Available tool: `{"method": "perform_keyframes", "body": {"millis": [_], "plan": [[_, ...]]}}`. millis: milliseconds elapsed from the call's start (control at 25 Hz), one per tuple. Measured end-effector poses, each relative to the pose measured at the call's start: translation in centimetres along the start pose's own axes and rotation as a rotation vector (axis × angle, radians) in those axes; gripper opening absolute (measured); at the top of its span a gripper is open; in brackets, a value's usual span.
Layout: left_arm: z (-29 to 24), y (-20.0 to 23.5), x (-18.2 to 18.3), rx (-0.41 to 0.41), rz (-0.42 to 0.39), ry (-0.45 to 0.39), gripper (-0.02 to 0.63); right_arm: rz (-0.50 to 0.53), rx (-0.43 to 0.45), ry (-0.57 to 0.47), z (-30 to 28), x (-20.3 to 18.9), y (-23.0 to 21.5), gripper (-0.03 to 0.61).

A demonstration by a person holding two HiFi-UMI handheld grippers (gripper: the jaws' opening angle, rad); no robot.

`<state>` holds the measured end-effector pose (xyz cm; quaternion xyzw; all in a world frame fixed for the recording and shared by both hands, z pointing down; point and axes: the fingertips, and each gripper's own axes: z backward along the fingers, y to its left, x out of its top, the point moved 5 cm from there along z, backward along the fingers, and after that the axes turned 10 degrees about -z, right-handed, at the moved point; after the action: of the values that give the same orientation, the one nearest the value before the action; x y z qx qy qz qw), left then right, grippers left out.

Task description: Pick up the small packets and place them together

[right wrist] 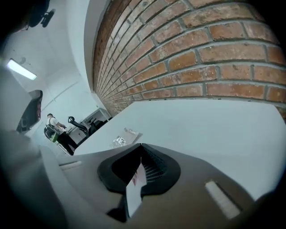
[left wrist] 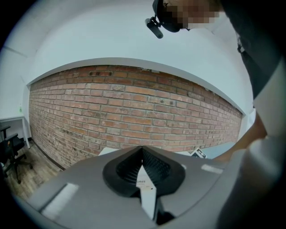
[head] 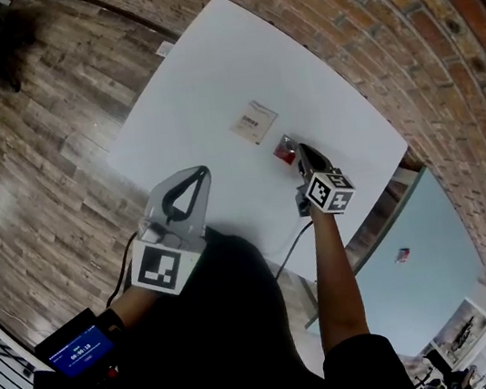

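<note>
Small packets [head: 254,123] show in three places, one lying loose and one in each gripper. The wood floor [head: 48,129] fills the left of the head view, and a brick wall [head: 402,42] curves along the top and right. Between them stands the white table [head: 206,84], seen cornerwise. The person's dark-clothed body takes up the lower middle of that view, with a bare arm [head: 336,284] reaching up to the right gripper. A small blue-screened device [head: 77,348] sits at the other wrist.

The left gripper [head: 201,172] hangs over the table's near edge, well apart from the loose packet. Its own view looks toward the brick wall. There its jaws are closed on a white packet [left wrist: 146,192] that stands edge-up between the pads, with a line of small print on it.

The right gripper [head: 301,151] is over the table, near its right edge. Its jaws are likewise pressed together on a red-printed packet [right wrist: 134,190], which stands on edge and slightly tilted between the pads. In the head view a patch of red shows right at that gripper's tip.

The flat packet [right wrist: 124,137] lies on the table toward the middle, near the right gripper's tip but apart from it.
</note>
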<state>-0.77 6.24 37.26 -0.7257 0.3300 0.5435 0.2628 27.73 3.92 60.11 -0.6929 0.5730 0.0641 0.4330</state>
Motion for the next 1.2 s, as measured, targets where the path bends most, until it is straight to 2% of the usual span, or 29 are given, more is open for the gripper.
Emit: {"method": "perform_keyframes", "body": {"millis": [120,200,240,360,520,640,720,800,920,1200], "plan": [[0.3,0.6,-0.4,0.016,0.019,0.004,0.000,0.058,-0.064,0.026,-0.3,-0.7,-0.9,0.026],[0.5,0.9,-0.4,0.023,0.024,-0.007,0.000,0.115,-0.101,0.048,0.0,-0.9,-1.2,0.116],[0.5,1.0,-0.3,0.025,0.023,-0.012,0.000,0.160,-0.115,0.057,0.2,-1.0,-1.1,0.129],[0.6,1.1,-0.3,0.023,0.019,-0.017,0.000,0.360,-0.135,0.096,0.5,-1.0,-0.1,0.149],[0.6,1.2,-0.4,0.013,0.016,-0.011,0.000,0.660,-0.095,0.218,-0.5,-2.1,1.9,0.168],[0.7,1.3,-0.5,0.015,0.025,-0.017,0.000,0.781,-0.071,0.321,-1.6,-3.2,2.1,0.160],[1.0,1.5,-0.6,0.027,0.047,-0.020,0.000,0.803,-0.069,0.366,-2.3,-3.8,1.8,0.166],[1.5,1.8,-0.9,0.033,0.040,-0.006,0.000,0.779,-0.063,0.384,-2.8,-4.7,1.7,0.183],[1.4,1.7,-1.4,0.024,0.014,0.019,0.000,0.722,-0.071,0.377,-2.7,-4.7,0.9,0.190],[1.1,1.7,-1.2,-0.002,0.003,0.007,0.000,0.691,-0.101,0.366,-3.3,-4.1,1.1,0.184]]}}
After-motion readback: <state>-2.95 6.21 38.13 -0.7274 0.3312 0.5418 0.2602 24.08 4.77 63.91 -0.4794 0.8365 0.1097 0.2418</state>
